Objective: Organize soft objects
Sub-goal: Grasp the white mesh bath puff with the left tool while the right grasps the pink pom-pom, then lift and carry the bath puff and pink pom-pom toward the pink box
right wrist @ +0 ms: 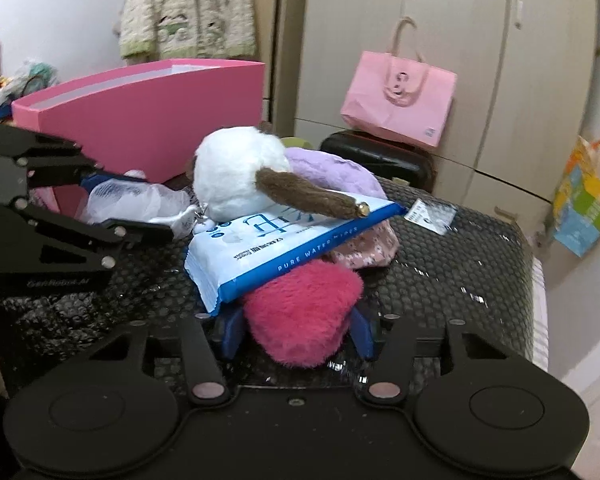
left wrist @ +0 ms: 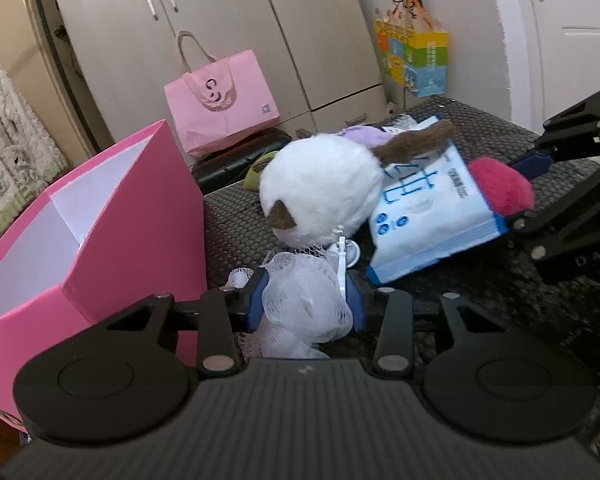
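My left gripper (left wrist: 306, 306) is shut on a white mesh bath puff (left wrist: 300, 288), its blue pads pressing both sides, just right of the open pink box (left wrist: 140, 232). Behind the puff lies a round white plush with brown ears (left wrist: 320, 188), leaning on a blue-and-white wet wipes pack (left wrist: 424, 220). My right gripper (right wrist: 298, 332) is shut on a magenta plush (right wrist: 300, 304) that sits partly under the wipes pack (right wrist: 284, 236). A lilac plush (right wrist: 332, 172) and floral fabric (right wrist: 364, 248) lie behind the pack. All rest on a black dimpled surface (right wrist: 440, 264).
A pink paper bag (left wrist: 220, 104) stands on a black case against beige cupboards. A colourful bag (left wrist: 416, 60) hangs by the white door. A small green item (left wrist: 256, 172) peeks out behind the white plush. A white label (right wrist: 432, 212) lies on the black surface.
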A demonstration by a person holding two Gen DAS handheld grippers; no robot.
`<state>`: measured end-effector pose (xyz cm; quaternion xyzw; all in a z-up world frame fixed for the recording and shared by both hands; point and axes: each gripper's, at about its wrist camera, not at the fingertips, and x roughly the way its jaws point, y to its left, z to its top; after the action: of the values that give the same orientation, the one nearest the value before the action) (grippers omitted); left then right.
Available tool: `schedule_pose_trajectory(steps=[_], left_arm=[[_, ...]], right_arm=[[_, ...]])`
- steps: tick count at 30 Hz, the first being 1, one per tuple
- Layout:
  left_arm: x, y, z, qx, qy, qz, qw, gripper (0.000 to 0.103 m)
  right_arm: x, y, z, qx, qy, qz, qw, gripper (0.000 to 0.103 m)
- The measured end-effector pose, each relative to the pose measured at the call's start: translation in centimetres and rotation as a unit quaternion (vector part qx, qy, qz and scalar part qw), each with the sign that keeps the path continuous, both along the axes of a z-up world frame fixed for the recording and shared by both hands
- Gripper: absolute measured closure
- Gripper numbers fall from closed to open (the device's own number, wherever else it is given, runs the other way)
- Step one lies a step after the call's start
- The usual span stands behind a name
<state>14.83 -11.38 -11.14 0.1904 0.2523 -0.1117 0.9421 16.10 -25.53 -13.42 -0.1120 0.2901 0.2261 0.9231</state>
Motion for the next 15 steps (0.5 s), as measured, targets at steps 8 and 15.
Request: schedule_pose_trajectory(steps=[8, 15], left_arm=[[-1.2, 0.5, 0.9, -0.024, 0.029, -0.023, 0.999, 0.055], [-1.8, 0.4, 0.8, -0.006, 0.037, -0.018, 0.9991, 0.035]], right_arm=[[-1.5, -1.0, 0.1, 0.004, 0.008, -0.059, 0.998, 0.045], [-2.5, -1.5, 0.0, 0.011, 0.008, -0.068, 0.998, 0.045]])
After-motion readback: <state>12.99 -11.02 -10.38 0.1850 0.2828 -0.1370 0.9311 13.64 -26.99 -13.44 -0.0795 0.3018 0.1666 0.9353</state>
